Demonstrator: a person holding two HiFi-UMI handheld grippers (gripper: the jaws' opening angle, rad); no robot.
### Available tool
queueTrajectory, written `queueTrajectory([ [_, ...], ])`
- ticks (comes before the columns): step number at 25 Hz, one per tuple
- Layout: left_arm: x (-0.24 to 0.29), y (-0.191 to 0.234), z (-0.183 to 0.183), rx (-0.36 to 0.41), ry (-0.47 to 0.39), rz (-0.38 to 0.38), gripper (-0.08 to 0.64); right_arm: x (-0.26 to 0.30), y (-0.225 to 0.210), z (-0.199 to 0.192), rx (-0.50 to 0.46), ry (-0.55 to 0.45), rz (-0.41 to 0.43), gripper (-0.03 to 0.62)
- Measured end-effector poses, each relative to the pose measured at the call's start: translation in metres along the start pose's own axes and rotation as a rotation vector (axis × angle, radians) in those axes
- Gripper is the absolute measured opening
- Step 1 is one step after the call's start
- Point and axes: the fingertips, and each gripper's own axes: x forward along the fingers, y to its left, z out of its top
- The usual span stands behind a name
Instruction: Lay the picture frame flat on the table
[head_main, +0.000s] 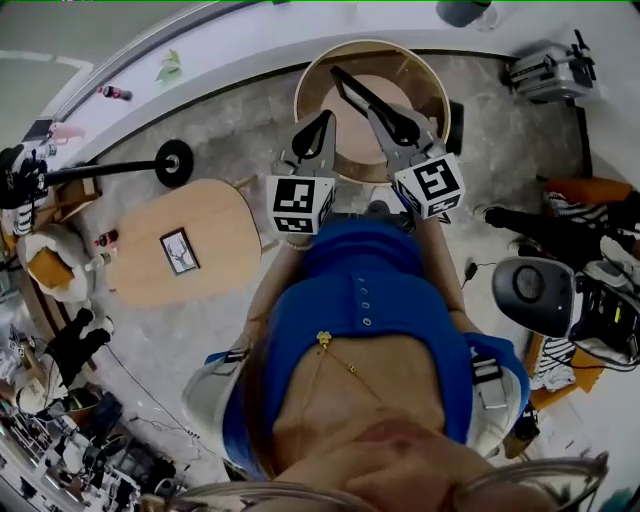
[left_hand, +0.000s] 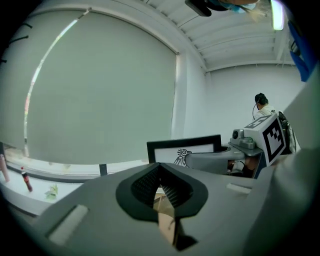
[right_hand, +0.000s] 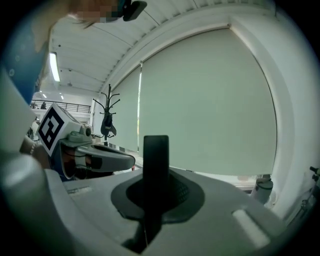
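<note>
Blind (right_hand: 210, 110) behind; right hand-held gripper (head_main: 397, 122) pinches upright picture frame (right_hand: 155, 155); left hand-held gripper (left_hand: 161, 186) closed, empty, alongside.

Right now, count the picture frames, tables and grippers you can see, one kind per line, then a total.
Picture frames: 2, the held frame in the right gripper and the flat frame on the oval table
Tables: 2, oval table and round table
Grippers: 2, right gripper and left gripper
Total: 6

The head view looks steeply down from high above the floor (head_main: 185, 335) — both gripper views face level, sharing the blind (left_hand: 100, 90).
</note>
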Motion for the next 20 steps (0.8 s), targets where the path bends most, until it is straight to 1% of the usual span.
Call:
queueTrajectory([
  [4,0.011,0.036,-0.001,0.005,0.014,-0.072,-0.002,0.034,0.006,0.004,0.019,-0.003,-0.058,0.009],
  [7,0.019,0.052,-0.001,0.017,0.024,-0.136,-0.002,0.050,0.009,0.004,0.042,-0.001,-0.104,0.009],
  [12,0.028,0.070,-0.008,0.016,0.045,-0.208,-0.002,0.062,0.008,-0.009,0.068,0.039,-0.190,0.009],
  [16,0.035,0.074,-0.014,0.018,0.070,-0.245,-0.002,0.061,0.001,-0.013,0.075,0.057,-0.235,0.009],
  [18,0.038,0.072,-0.013,0.014,0.071,-0.250,-0.002,0.059,-0.004,-0.012,0.075,0.061,-0.239,0.009],
  [20,0.042,0.069,-0.011,0.012,0.066,-0.238,-0.002,0.059,-0.010,-0.012,0.078,0.061,-0.225,0.009],
])
